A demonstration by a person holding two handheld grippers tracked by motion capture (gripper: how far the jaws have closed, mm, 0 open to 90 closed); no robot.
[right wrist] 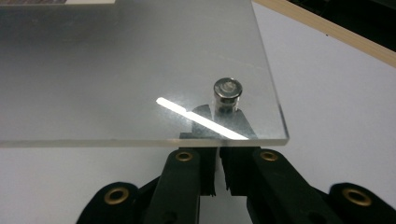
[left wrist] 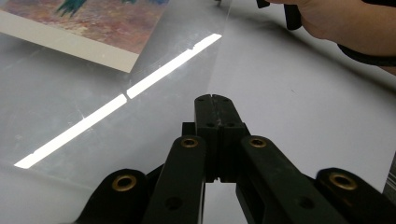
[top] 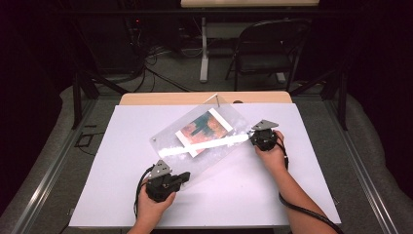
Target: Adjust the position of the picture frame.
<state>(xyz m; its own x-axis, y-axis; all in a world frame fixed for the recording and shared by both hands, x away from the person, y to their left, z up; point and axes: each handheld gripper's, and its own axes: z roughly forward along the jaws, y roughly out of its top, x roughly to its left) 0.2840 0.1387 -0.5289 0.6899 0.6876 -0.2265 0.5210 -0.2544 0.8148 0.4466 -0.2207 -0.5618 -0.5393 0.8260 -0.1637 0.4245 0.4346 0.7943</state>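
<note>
A clear acrylic sheet (top: 214, 151) lies askew on the white board, with a colourful picture (top: 203, 130) under it. A bright strip of light reflects across it. My left gripper (top: 186, 176) is at the sheet's near corner. In the left gripper view its jaws (left wrist: 212, 99) are pressed together over the sheet (left wrist: 70, 93), with nothing between them. My right gripper (top: 253, 138) is at the sheet's right corner. In the right gripper view its shut tips (right wrist: 215, 116) show through the sheet (right wrist: 116, 70), just below a metal standoff (right wrist: 227, 89). I cannot tell whether they pinch its stem.
The white board (top: 122, 195) covers a wooden table whose far edge (top: 146, 99) shows behind it. Small metal standoffs mark the sheet's left corner (top: 155, 138) and far corner (top: 215, 97). A folding chair (top: 268, 48) stands beyond the table. The right hand (left wrist: 345, 23) appears in the left gripper view.
</note>
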